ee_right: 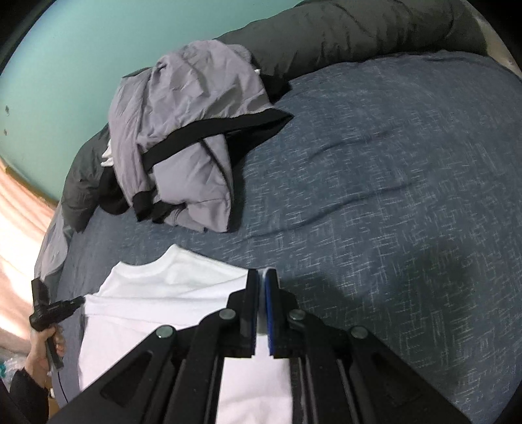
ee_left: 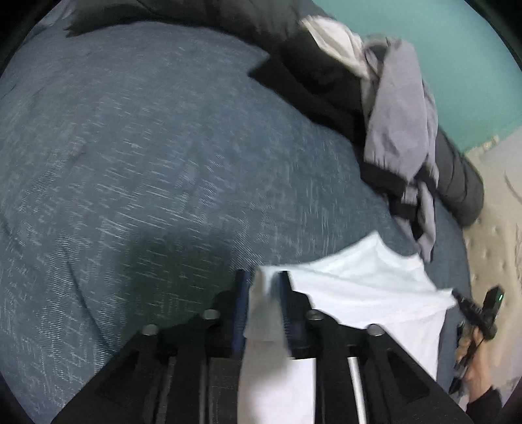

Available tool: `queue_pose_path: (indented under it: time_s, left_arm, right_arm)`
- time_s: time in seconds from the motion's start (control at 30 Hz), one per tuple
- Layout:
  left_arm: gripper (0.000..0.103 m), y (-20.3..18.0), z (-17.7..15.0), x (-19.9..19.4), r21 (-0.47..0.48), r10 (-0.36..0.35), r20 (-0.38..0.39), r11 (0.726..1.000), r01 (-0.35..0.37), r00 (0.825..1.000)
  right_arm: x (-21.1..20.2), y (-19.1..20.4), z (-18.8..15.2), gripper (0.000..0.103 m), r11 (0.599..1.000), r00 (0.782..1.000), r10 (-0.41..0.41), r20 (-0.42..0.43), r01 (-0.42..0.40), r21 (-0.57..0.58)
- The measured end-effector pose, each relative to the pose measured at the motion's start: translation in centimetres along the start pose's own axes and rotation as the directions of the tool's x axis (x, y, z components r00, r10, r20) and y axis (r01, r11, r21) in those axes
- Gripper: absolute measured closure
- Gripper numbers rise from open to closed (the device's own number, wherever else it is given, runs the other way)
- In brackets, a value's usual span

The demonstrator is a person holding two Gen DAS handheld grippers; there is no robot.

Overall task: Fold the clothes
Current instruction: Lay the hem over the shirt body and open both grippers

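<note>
A white T-shirt (ee_left: 375, 280) (ee_right: 163, 293) lies on the blue bed cover (ee_left: 146, 146) (ee_right: 391, 163), collar toward the far side. My left gripper (ee_left: 263, 277) holds its jaws apart, with a loose fold of the shirt's edge standing between them. My right gripper (ee_right: 262, 274) is shut on the shirt's opposite edge, a thin strip of white showing between its blue pads. Each view shows the other gripper in a hand at the shirt's far corner: the right gripper (ee_left: 456, 295) and the left gripper (ee_right: 80, 299).
A grey jacket with black trim (ee_left: 401, 130) (ee_right: 182, 107) is heaped beyond the shirt. It leans on a dark rolled quilt (ee_left: 293, 49) (ee_right: 359, 26) along the teal wall (ee_left: 456, 65) (ee_right: 65, 65). The bed's edge runs just past the shirt.
</note>
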State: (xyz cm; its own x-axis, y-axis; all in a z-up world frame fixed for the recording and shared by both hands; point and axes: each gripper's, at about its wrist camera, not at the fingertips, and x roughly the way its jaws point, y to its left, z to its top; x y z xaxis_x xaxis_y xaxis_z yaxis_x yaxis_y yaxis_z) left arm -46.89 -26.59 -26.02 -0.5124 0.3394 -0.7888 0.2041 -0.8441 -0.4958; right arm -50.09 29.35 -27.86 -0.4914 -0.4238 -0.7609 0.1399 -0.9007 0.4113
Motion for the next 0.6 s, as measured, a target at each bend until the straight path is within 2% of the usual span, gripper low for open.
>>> queue_pose_path:
  time_s: [0.03,0.07,0.1,0.13,0.27,0.37,0.5,0.53,0.6]
  left_arm:
    - [0.056,0.4,-0.1,-0.6,-0.011,-0.012,0.016,1.0,0.012,1.0]
    - [0.056,0.7,-0.3,-1.1,-0.013,-0.01,0.019,1.0,0.01,1.0]
    - [0.056,1.0,-0.5,-1.6,-0.016,-0.008,0.023,1.0,0.008,1.0]
    - [0.056,1.2,-0.8,-2.1,-0.013,-0.006,0.019,1.0,0.007,1.0]
    - [0.056,1.3,-4.1,-3.8,0.08,-0.002,-0.037,0.997,0.005,0.999]
    - [0.055,2.3,-7.4,-4.9,0.083,-0.044,-0.092,0.995,0.052,0.995]
    - [0.047,3.5,-12.0,-5.8,0.076,-0.089,-0.164,0.992,0.102,0.983]
    - [0.044,3.7,-13.0,-6.0,0.071,-0.099,-0.177,0.991,0.113,0.979]
    - [0.044,4.0,-14.8,-6.5,0.066,-0.118,-0.203,0.989,0.134,0.972]
  right_arm:
    - [-0.2,-0.1,0.1,0.093,1.0,1.0,-0.022,0.011,0.022,0.003]
    - [-0.6,-0.2,0.1,0.086,0.999,0.999,-0.038,0.022,0.038,0.005]
    - [-1.3,-0.3,0.1,0.072,0.999,0.998,-0.048,0.032,0.048,0.006]
    - [-1.9,-0.4,0.0,0.067,0.999,0.998,-0.048,0.04,0.048,0.003]
    - [-3.9,-0.4,-2.3,0.066,0.999,1.0,0.018,0.004,-0.018,-0.027]
    - [-4.9,-0.4,-5.7,0.065,0.997,0.996,0.056,-0.073,-0.059,-0.039]
    - [-6.6,-0.6,-10.8,0.053,0.995,0.984,0.091,-0.156,-0.097,-0.032]
    - [-6.9,-0.7,-12.0,0.051,0.994,0.979,0.095,-0.18,-0.102,-0.032]
    - [-7.3,-0.8,-13.8,0.05,0.994,0.973,0.096,-0.212,-0.105,-0.034]
